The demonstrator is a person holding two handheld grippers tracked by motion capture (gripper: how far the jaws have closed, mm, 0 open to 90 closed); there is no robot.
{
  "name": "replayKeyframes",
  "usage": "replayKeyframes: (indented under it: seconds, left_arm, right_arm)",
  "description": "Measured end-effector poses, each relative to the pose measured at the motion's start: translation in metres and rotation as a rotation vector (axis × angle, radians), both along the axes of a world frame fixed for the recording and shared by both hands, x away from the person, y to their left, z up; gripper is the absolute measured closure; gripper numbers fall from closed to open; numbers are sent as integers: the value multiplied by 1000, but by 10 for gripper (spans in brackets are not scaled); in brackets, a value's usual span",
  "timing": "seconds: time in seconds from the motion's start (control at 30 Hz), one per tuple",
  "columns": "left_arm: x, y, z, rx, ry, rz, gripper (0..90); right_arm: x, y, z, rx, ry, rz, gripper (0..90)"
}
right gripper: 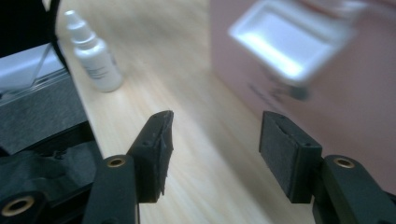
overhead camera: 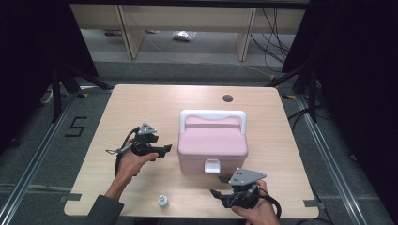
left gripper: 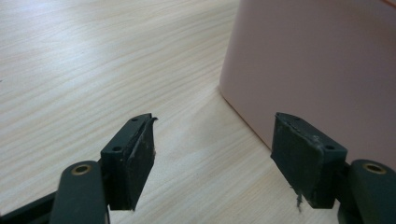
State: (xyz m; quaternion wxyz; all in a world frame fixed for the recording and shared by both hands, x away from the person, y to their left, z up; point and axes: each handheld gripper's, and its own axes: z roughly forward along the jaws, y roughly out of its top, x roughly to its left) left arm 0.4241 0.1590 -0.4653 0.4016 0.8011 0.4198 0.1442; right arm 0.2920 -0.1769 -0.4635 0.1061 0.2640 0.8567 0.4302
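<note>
- Your pink storage box point(overhead camera: 212, 145) sits near the middle of the bench point(overhead camera: 141, 108), lid down, white carry handle point(overhead camera: 212, 115) folded toward the far side, white front latch point(overhead camera: 211, 165) facing you.
- Contents of the box: cannot tell; the lid is closed and the walls are opaque.
- Your left tool point(overhead camera: 163, 150) hovers just beside the box's left wall, pointing at it. In the left gripper view the jaws stand wide apart with bare bench between them and the pink wall right behind the one on the right of that view; nothing is held, and I cannot tell whether that pad touches the wall.
- Judgement: you place the left tool there to brace the box so it does not slide when the latch is worked.
- Your right tool point(overhead camera: 217, 192) is low at the near edge, in front of the box and a little right of the latch. In the right gripper view its jaws are also well apart and empty, with the latch above and beyond them, blurred.
- Judgement: that line-up suits reaching for the latch; it is not yet touched.
- A small white dropper bottle point(overhead camera: 162, 201) stands upright near the front edge, well apart from the box and between your two hands. Its fill level is not readable.
- Risk, judged: the latch tab is small; a skewed approach could push the box instead.
</note>
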Motion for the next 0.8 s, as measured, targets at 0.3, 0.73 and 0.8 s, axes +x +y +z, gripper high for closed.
replayKeyframes:
  seconds: [0.3, 0.73, 0.8]
  left_arm:
    - [0, 1, -2, 0, 2, 9, 290]
    - [1, 2, -3, 21, 11, -5, 284]
    - [1, 2, -3, 19, 10, -3, 284]
  right_arm:
    - [-3, 50, -11, -31, 7, 130, 438]
    - [-4, 99, -18, -51, 10, 223, 436]
    - [-5, 106, -19, -51, 19, 230, 436]
